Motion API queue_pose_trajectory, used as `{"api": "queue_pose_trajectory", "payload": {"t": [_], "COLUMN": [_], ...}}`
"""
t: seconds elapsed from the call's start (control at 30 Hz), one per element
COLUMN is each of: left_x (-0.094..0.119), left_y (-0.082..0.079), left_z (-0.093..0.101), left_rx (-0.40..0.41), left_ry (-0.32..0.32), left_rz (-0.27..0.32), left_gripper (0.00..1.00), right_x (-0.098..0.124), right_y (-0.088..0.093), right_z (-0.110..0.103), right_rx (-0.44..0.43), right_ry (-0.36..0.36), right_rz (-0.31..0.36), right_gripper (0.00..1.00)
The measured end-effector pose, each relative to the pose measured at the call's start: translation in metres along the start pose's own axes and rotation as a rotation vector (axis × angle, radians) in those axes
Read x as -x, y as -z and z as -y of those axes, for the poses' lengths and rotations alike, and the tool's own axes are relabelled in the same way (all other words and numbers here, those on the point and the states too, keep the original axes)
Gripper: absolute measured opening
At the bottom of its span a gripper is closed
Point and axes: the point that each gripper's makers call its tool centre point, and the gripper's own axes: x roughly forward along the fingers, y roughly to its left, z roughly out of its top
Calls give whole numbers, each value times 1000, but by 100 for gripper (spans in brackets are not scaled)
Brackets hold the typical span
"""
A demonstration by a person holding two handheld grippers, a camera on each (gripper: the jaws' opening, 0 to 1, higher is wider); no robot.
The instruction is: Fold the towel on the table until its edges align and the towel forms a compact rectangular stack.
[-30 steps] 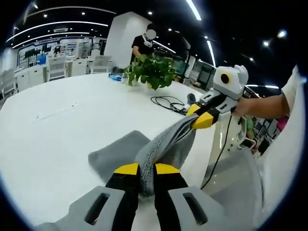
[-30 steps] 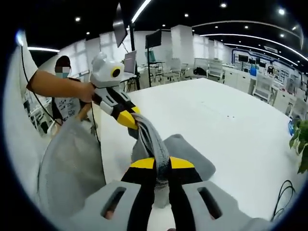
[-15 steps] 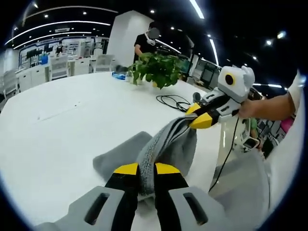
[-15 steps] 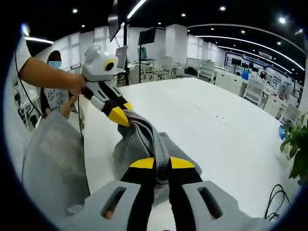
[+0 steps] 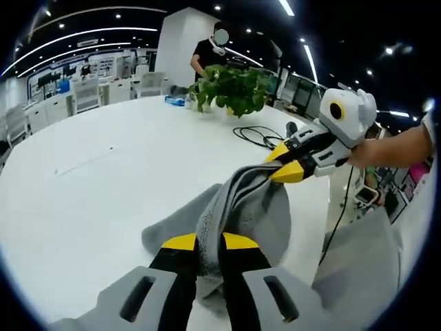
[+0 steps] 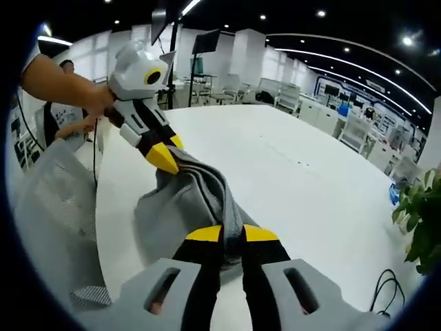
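A grey towel (image 5: 238, 214) hangs stretched between both grippers above the white table (image 5: 103, 172), its lower part resting on the tabletop. My left gripper (image 5: 210, 243) is shut on one corner of the towel. My right gripper (image 6: 232, 234) is shut on the other corner of the towel (image 6: 186, 200). In the left gripper view the right gripper (image 5: 286, 165) comes in from the right, a hand behind it. In the right gripper view the left gripper (image 6: 162, 157) comes in from the upper left, pinching the cloth.
A potted plant (image 5: 231, 86) and a coiled black cable (image 5: 262, 134) sit at the far side of the table. A grey mesh chair (image 6: 52, 207) stands beside the table edge. A person (image 5: 213, 48) stands behind the plant. Desks and chairs line the background.
Both grippers have lifted the towel's held edge further and carried it over the table; more cloth now hangs spread between them. Both stay shut on it.
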Motion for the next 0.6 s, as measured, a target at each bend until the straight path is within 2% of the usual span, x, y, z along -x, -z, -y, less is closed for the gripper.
{"api": "queue_pose_trajectory", "payload": {"t": [0.2,0.37,0.6], "left_x": [-10,-19,-28], "left_y": [7,11,14], "left_z": [-11,-16,-22], "left_rx": [14,-11,-24], "left_ry": [-11,-23,-40], "left_rz": [-25,-63,-85], "left_gripper": [12,12,13], "right_x": [-10,-20,-27], "right_y": [5,16,26], "right_z": [4,9,17], "right_rx": [9,-8,-11], "right_ry": [-3,12,27], "right_rz": [-21,-49,-67], "right_gripper": [8,8,10]}}
